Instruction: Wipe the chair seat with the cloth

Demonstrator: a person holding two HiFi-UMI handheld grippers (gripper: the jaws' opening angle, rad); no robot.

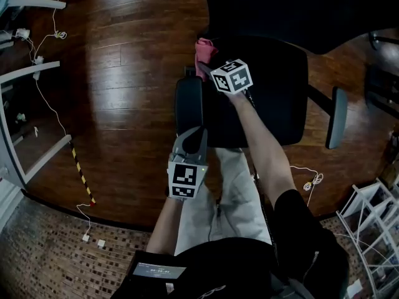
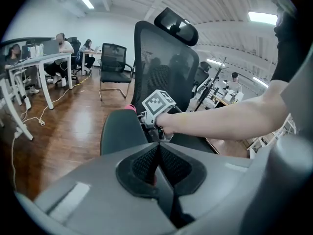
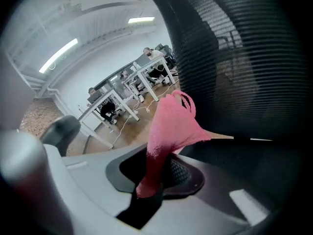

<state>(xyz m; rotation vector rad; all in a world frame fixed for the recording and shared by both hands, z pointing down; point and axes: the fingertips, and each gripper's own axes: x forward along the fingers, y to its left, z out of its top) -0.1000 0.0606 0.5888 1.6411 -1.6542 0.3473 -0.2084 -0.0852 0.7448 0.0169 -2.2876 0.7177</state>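
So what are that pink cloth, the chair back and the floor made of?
Pink cloth: looks like soft fuzzy fabric, maybe microfibre; it droops in folds. Chair back: black see-through mesh. Floor: glossy dark wood planks, or laminate; it reflects light.

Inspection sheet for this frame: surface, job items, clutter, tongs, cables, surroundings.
Surface: black chair seat, bare where visible.
Job's things: pink cloth at the seat's rear corner; contact with the seat unclear.
Clutter: nothing seen.
Grippers: right tongs shut on the cloth; left tongs shut, empty, by an armrest.
Cables: white cables on the wood floor; another coil beside the chair.
Surroundings: desks with seated people; white rack.
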